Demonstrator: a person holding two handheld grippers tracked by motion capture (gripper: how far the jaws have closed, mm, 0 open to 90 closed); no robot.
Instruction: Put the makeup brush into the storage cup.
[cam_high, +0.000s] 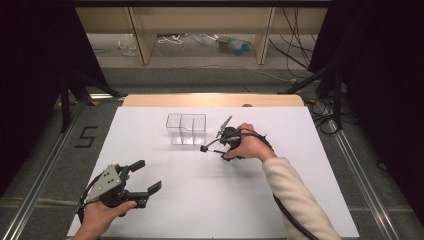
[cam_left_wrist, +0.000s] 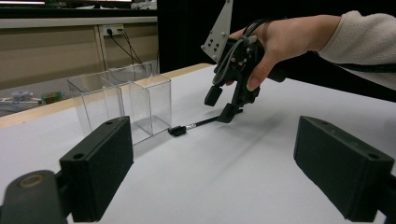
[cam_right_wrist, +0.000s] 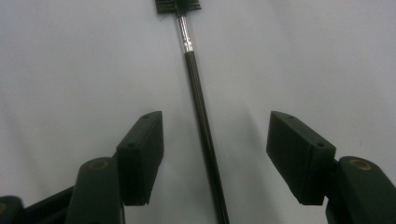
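A thin black brush (cam_high: 210, 145) with a silver ferrule lies flat on the white table, its bristle head pointing towards a clear divided box (cam_high: 186, 129). My right gripper (cam_high: 223, 150) hangs over the handle and points down. In the right gripper view the handle (cam_right_wrist: 194, 70) runs up between the two pads, and neither pad touches it; the right gripper (cam_right_wrist: 215, 154) is open. The left gripper view shows the same gripper (cam_left_wrist: 220, 105) straddling the brush (cam_left_wrist: 196, 125) beside the box (cam_left_wrist: 149, 100). My left gripper (cam_high: 148, 175) rests at the front left, open and holding nothing (cam_left_wrist: 219, 172).
The white table sheet (cam_high: 225, 200) reaches a wooden edge (cam_high: 210, 100) at the back. Black stands and cables stand on the floor at both sides. A cable trails from the right gripper along the sleeve (cam_high: 295, 195).
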